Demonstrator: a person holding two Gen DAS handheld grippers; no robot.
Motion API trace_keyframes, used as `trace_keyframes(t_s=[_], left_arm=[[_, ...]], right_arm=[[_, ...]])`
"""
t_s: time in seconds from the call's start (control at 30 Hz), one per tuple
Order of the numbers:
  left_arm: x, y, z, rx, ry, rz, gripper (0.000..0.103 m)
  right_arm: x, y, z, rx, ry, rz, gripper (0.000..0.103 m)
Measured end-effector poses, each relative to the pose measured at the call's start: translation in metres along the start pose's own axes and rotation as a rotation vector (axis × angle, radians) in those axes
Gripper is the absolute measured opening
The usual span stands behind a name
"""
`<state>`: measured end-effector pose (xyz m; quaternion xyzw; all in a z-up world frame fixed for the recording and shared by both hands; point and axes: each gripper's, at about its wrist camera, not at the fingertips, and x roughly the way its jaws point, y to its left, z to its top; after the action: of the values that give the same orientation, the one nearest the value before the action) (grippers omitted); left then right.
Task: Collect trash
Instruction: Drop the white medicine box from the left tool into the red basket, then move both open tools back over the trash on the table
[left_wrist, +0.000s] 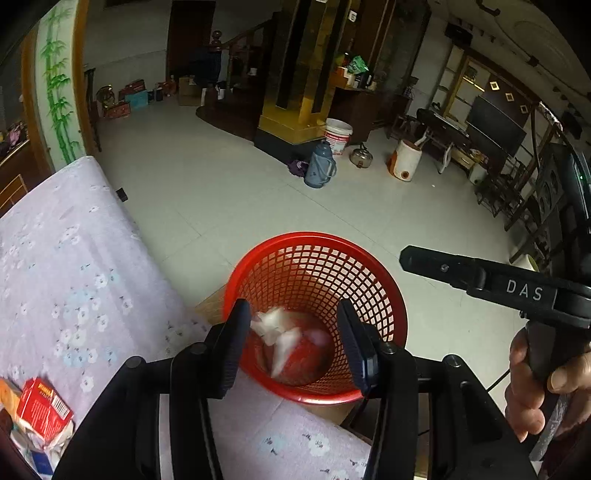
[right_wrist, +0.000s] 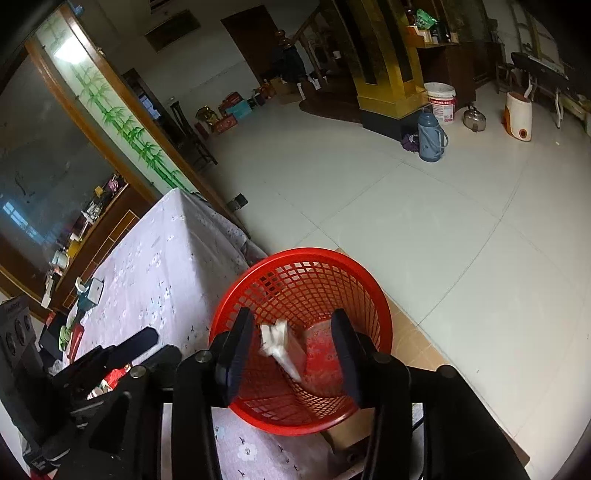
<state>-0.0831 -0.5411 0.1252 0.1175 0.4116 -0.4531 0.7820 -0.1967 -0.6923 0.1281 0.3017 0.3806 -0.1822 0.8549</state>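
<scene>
Down in the red basket (left_wrist: 373, 284), a white crumpled tissue (left_wrist: 275, 328), blurred, edges hard to make out; whether resting on the bottom or in the air, cannot tell. Same tissue (right_wrist: 275, 338) smeared in the right wrist view too, beside a pale flat piece (right_wrist: 316, 332) too unclear to name. Basket bottom partly hidden behind the fingers in both views.

At the lower left of the left view, a red box (left_wrist: 42, 410) cut off by the frame edge, lying on the desk (left_wrist: 74, 258) with its flowered cloth. At the desk's far left in the right view, a jumble of small items (right_wrist: 79, 314), too small to tell apart. Beyond, on the tiled floor (left_wrist: 221, 192): a blue thermos (left_wrist: 319, 166), a white bucket (left_wrist: 338, 134), a kettle (left_wrist: 361, 156), all well apart from the basket. Nothing between either tool and the basket mouth.

Left hand-held gripper (left_wrist: 293, 343) spread wide, holding nothing, poised over the basket rim, tissue seen between its 2 fingers but below them. Right hand-held gripper (right_wrist: 291, 352) likewise wide and empty, above the basket (right_wrist: 369, 295), tissue near its left finger in view. In the left view, the right tool's black arm marked "DAS" just right of the basket, a hand (left_wrist: 535, 387) wrapped around its grip.
</scene>
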Motion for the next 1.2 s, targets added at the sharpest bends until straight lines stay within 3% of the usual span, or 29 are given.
trace_keyframes(t_s=[0.2,0.4,0.7,1.2], left_arm=[[-0.027,0.015,-0.015,-0.043,-0.028,0.035,0.047],[-0.053,0.037,-0.041,-0.092,-0.038,0.088,0.047],[-0.103,0.082,-0.091,-0.165,-0.043,0.154,0.047],[-0.205,0.189,-0.176,-0.334,-0.085,0.263,0.048]], right_arm=[[-0.007,0.014,-0.013,-0.036,0.009,-0.001,0.052],[-0.013,0.053,-0.05,-0.118,0.023,0.012,0.052],[0.003,0.103,-0.1,-0.119,0.095,0.05,0.051],[0.025,0.219,-0.163,-0.235,0.211,0.116,0.051]])
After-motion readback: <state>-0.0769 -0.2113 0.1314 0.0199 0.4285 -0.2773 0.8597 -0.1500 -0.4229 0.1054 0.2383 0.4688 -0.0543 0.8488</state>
